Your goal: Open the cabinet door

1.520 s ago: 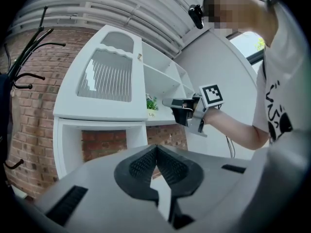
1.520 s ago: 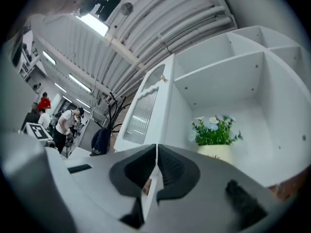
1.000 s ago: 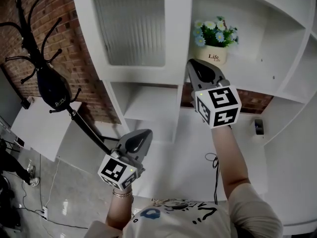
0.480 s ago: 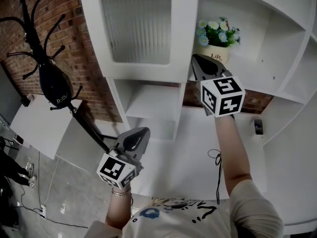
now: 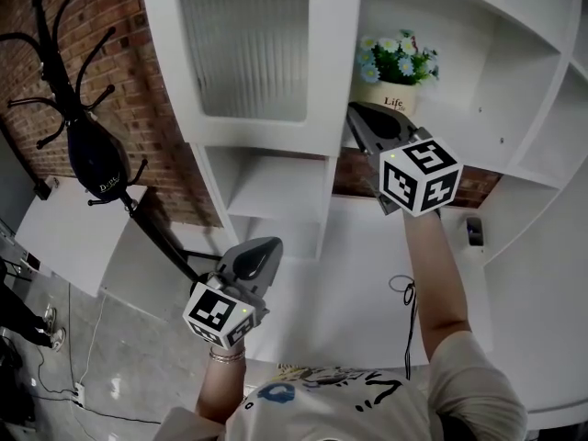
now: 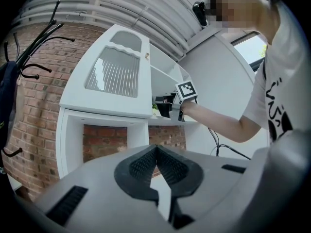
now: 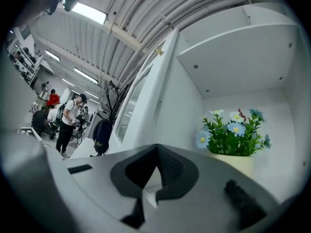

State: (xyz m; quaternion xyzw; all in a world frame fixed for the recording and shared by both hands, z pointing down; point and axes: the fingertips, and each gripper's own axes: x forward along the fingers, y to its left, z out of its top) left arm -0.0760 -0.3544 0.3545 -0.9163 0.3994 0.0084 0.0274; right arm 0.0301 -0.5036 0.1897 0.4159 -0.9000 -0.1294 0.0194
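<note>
The white cabinet door (image 5: 248,53) with its ribbed glass panel stands swung open at the upper left. It also shows in the left gripper view, door (image 6: 114,76), and edge-on in the right gripper view, door (image 7: 148,96). My right gripper (image 5: 353,108) is raised at the lower front of the open compartment, just right of the door's free edge, in front of the flower pot (image 5: 395,101); its jaws are shut with nothing between them (image 7: 156,147). My left gripper (image 5: 273,243) hangs lower, below the open shelves, shut and empty (image 6: 156,147).
A black coat stand with a dark bag (image 5: 92,159) stands against the brick wall (image 5: 156,108) at the left. Open white shelves (image 5: 276,191) sit under the door. A cable (image 5: 404,297) hangs at the right. People (image 7: 68,120) stand far off.
My right gripper has risen a little and its marker cube has swung to the right. The left gripper has hardly moved.
</note>
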